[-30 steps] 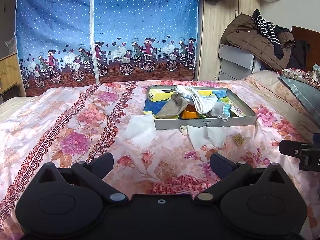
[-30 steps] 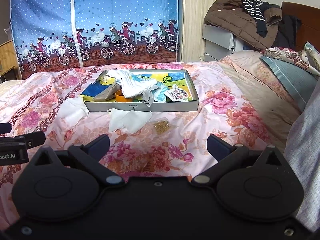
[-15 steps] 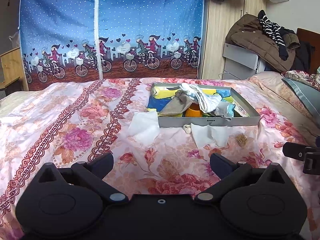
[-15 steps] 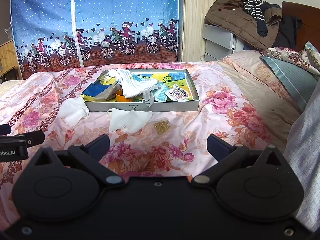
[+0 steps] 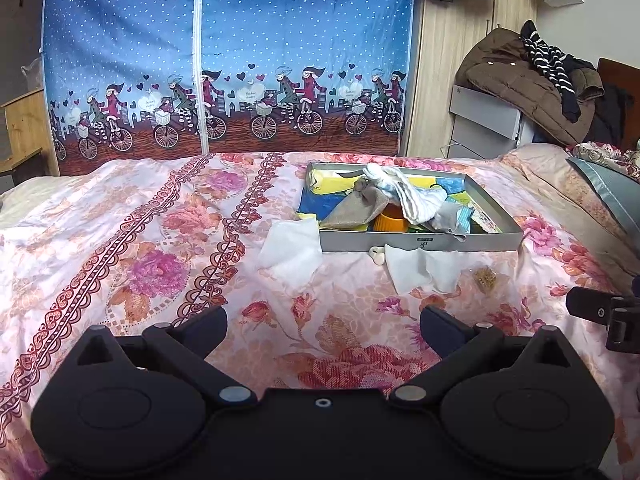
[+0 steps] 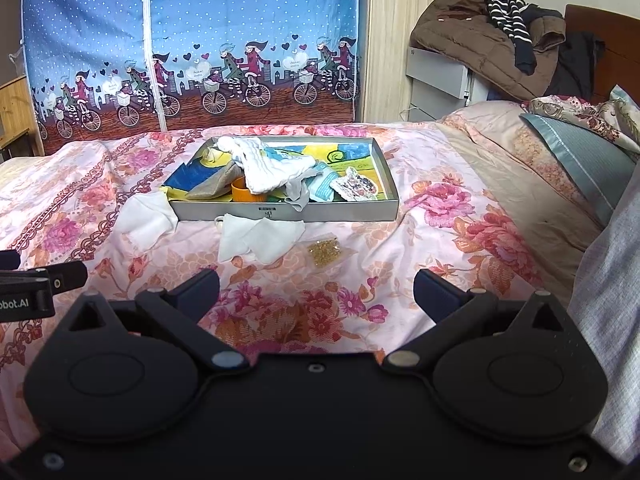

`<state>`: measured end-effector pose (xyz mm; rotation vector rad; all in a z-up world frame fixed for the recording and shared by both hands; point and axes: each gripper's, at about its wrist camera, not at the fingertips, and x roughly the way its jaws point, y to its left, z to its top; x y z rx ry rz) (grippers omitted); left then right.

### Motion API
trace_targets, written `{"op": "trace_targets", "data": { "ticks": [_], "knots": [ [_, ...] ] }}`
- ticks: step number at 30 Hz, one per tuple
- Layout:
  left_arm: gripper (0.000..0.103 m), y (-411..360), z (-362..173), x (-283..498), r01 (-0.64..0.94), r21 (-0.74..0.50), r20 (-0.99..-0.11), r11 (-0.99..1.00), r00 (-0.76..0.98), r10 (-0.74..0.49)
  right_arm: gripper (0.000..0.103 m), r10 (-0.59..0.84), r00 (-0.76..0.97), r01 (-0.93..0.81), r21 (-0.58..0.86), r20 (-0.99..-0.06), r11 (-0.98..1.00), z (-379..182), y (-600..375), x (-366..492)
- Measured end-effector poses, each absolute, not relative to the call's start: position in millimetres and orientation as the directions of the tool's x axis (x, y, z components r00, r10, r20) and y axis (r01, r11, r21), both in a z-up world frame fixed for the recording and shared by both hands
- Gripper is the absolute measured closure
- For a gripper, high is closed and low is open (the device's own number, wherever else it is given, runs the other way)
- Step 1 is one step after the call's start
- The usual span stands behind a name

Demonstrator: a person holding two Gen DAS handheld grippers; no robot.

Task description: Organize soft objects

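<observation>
Cloths are the job: two white ones (image 6: 260,238) (image 5: 292,250) lie limp on the bedspread (image 5: 160,240) just before the grey tray (image 6: 320,213), more heaped inside. Both the left gripper (image 5: 322,330) and right gripper (image 6: 316,290) hover spread wide, holding nothing. Light and floppy, probably thin, each is best pinched at a raised fold or corner.

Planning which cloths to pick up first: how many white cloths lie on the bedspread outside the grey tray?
2. One crumpled white cloth lies beside the shallow grey tray's left front corner; another lies before its front wall. More could be hidden inside the tray's pile.
</observation>
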<state>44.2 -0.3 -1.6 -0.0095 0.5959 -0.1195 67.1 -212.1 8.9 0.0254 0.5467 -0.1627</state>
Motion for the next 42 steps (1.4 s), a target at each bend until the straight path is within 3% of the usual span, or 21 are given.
{"op": "trace_targets", "data": {
  "ticks": [12, 23, 29, 35, 42],
  "knots": [
    [0.001, 11, -9, 57, 0.0, -0.149, -0.629, 0.989, 0.772, -0.095, 0.0, -0.071, 0.808, 0.067, -0.028, -0.584, 0.997, -2, -214, 98],
    [0.001, 5, -8, 97, 0.008, -0.115, -0.66, 0.993, 0.747, -0.083, 0.0, 0.021, 0.758, -0.103, -0.087, -0.651, 0.991, -1, -234, 149],
    [0.001, -12, -24, 135, 0.067, -0.132, -0.685, 0.989, 0.715, -0.14, 0.0, 0.124, 0.683, -0.142, 0.035, -0.72, 0.989, -18, -256, 179],
    [0.001, -48, -53, 175, 0.174, -0.133, -0.679, 0.976, 0.701, -0.218, 0.0, 0.084, 0.686, -0.155, -0.033, -0.723, 0.987, -38, -266, 202],
    [0.001, -68, -90, 227, 0.226, -0.214, -0.671, 0.95, 0.673, -0.312, 0.0, 0.069, 0.689, -0.172, -0.07, -0.722, 0.983, -56, -261, 226]
  ]
}}
